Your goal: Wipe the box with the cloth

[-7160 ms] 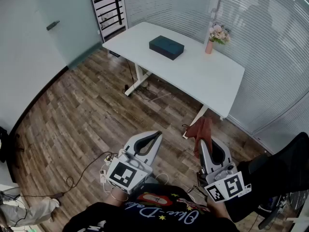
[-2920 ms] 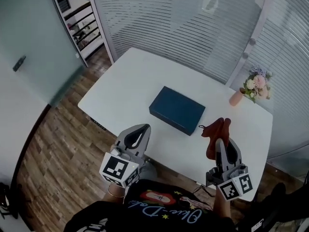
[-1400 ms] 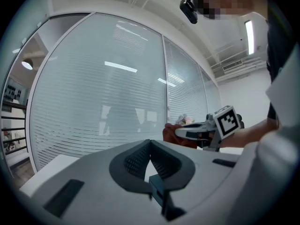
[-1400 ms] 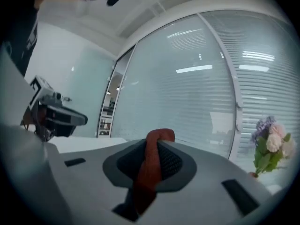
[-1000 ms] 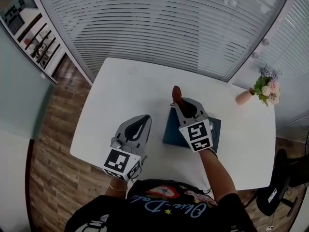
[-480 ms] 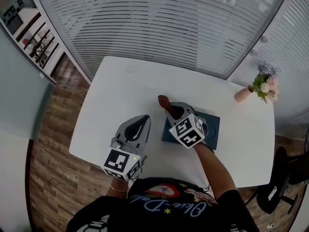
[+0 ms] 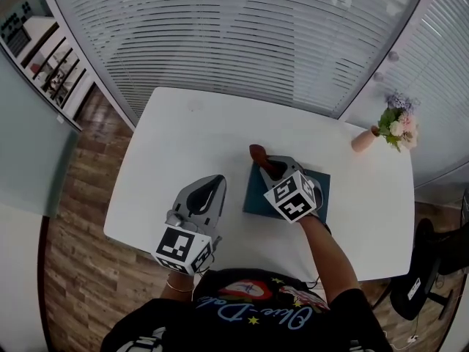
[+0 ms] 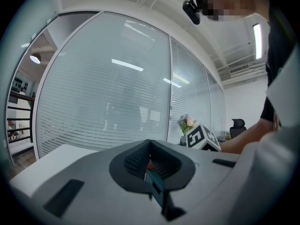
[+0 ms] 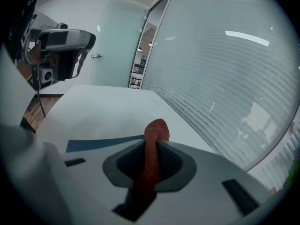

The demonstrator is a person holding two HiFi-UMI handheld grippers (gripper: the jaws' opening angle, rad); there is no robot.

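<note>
Right gripper clamped the red cloth over the 11 o'clock corner of the teal box; left gripper hung closed, empty, at 8 o'clock; wiping seemingly just started.

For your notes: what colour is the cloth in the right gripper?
The cloth is reddish-brown; see the right gripper view.
</note>
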